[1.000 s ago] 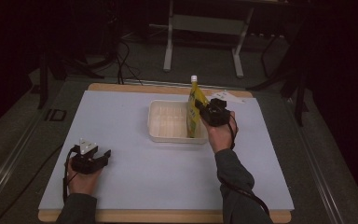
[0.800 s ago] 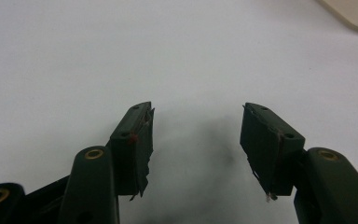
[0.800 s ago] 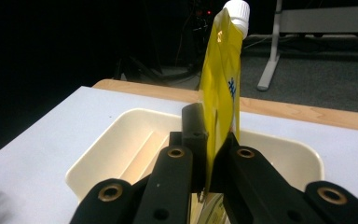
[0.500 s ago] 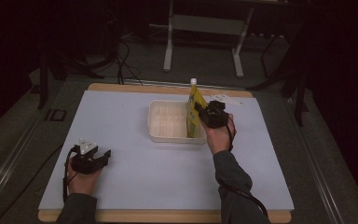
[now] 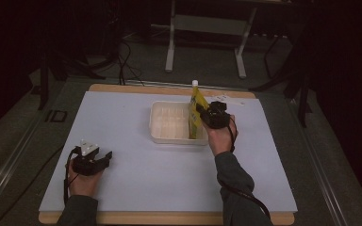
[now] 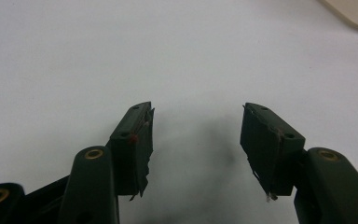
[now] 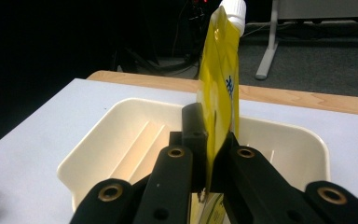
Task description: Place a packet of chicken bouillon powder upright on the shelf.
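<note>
Pouch over the tub rn

I'm pinching the yellow pouch (image 7: 218, 93) upright w/ the right gripper (image 5: 202, 114), mid-frame over the white tub's (image 5: 169, 139) right end; left gripper (image 6: 196, 140) is sitting wide apart, lower left.

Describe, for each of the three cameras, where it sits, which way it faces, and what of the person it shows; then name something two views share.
High view: above the person's side, facing forward and down on the table; both forearms, left gripper, right gripper.
Left gripper view: on the left gripper, facing the bare tabletop; jaws apart.
Right gripper view: on the right gripper, facing the tray; jaws clamp the yellow pouch.
Shared: tray and pouch.
</note>
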The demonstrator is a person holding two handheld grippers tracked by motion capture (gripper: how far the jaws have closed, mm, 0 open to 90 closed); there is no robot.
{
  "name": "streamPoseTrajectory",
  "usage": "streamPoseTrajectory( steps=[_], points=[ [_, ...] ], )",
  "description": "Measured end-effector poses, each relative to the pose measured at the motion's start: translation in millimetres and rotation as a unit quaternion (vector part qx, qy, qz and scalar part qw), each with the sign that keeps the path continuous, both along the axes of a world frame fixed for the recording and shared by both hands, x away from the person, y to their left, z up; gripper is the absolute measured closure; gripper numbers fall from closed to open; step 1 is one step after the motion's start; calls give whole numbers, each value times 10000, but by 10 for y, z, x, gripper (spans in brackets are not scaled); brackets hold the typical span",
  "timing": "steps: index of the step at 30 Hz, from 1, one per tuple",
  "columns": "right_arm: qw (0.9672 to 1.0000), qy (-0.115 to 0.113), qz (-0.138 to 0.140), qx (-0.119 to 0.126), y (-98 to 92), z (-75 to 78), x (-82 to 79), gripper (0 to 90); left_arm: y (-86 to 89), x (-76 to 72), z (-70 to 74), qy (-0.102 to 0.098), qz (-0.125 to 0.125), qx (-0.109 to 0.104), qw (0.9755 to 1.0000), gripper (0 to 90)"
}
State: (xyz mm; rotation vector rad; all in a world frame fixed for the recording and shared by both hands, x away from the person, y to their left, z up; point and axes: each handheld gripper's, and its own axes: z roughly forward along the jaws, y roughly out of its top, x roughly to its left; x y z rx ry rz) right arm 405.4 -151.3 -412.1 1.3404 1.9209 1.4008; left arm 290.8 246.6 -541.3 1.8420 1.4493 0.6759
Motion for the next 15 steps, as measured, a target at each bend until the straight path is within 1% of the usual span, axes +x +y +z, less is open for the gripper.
streamPoseTrajectory(
  steps=[5, 8, 12, 14, 15],
  points=[
    [10000, -17, -5, -17, 0, -5, -15, 900, 1, 0, 0, 2, 1, -4, 10000, 434],
    [10000, 34, 35, -13, -4, -1, -13, 900, -1, 0, 0, -1, -1, 1, 10000, 434],
    [9999, 57, 5, -87, -8, 11, -3, 900, 1, -1, 2, 2, 1, -6, 10000, 434],
    [9999, 95, -48, -74, -16, 12, 3, 900, -1, 0, 0, -2, 4, 1, 10000, 434],
    [9998, 163, -138, 4, -22, 14, 11, 900, 0, -2, 2, 8, -3, 12, 10000, 434]
  ],
)
